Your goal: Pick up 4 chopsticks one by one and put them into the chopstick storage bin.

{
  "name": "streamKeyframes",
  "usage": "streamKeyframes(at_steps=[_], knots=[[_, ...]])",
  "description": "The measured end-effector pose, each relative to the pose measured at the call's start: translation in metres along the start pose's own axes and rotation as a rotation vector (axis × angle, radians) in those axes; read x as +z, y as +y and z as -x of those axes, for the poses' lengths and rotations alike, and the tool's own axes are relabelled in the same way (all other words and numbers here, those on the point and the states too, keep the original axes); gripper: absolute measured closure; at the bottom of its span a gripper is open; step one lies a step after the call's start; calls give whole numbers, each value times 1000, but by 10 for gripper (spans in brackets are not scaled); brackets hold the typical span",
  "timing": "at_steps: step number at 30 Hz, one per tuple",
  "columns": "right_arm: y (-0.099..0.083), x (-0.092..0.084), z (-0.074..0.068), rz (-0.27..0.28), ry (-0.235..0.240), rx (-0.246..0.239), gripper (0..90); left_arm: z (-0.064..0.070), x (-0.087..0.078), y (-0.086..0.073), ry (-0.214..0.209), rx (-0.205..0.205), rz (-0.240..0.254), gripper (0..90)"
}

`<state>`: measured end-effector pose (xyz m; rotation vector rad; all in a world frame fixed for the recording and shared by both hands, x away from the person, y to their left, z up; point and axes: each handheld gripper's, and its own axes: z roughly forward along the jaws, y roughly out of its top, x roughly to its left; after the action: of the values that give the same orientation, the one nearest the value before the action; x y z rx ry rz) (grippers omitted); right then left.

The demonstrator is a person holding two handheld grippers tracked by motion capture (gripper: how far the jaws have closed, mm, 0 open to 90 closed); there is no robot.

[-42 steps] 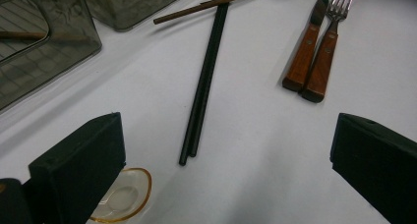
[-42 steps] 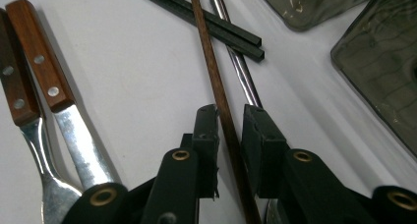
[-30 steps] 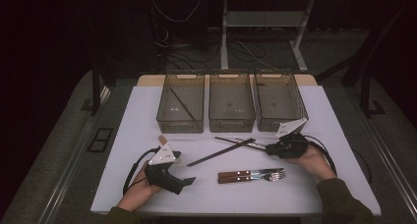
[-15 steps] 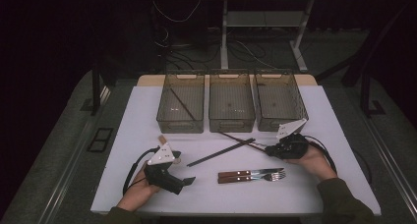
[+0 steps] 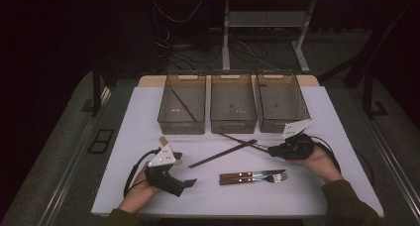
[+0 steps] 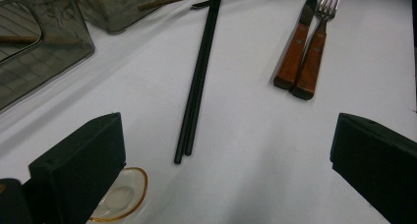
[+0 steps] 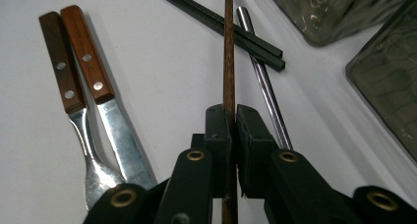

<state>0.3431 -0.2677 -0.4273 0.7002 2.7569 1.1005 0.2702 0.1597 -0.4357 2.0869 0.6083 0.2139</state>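
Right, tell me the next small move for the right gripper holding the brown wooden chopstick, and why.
Probably lift it straight up a little. The right gripper is shut on the brown wooden chopstick, whose far part crosses over the pair of black chopsticks beside a silver metal chopstick. Another brown stick already lies in the left clear plastic bin, the likely target.

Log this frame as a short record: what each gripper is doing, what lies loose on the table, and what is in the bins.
right gripper: shut on a brown wooden chopstick
left gripper: open, holding nothing
loose on table: black chopsticks, metal chopstick, knife and fork side by side
bins: three in a row; left bin holds one brown stick
table: white
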Motion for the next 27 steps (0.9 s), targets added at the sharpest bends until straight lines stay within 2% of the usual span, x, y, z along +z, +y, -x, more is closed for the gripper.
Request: streamKeyframes(at_steps=[9, 16, 27], knots=[[4, -10, -5, 33, 13, 8, 845, 1, 1, 0, -11, 22, -10, 0], [10, -18, -9, 68, 21, 12, 845, -2, 0, -1, -1, -3, -12, 0], [20, -24, -14, 120, 29, 52, 845, -3, -1, -1, -9, 3, -9, 0]])
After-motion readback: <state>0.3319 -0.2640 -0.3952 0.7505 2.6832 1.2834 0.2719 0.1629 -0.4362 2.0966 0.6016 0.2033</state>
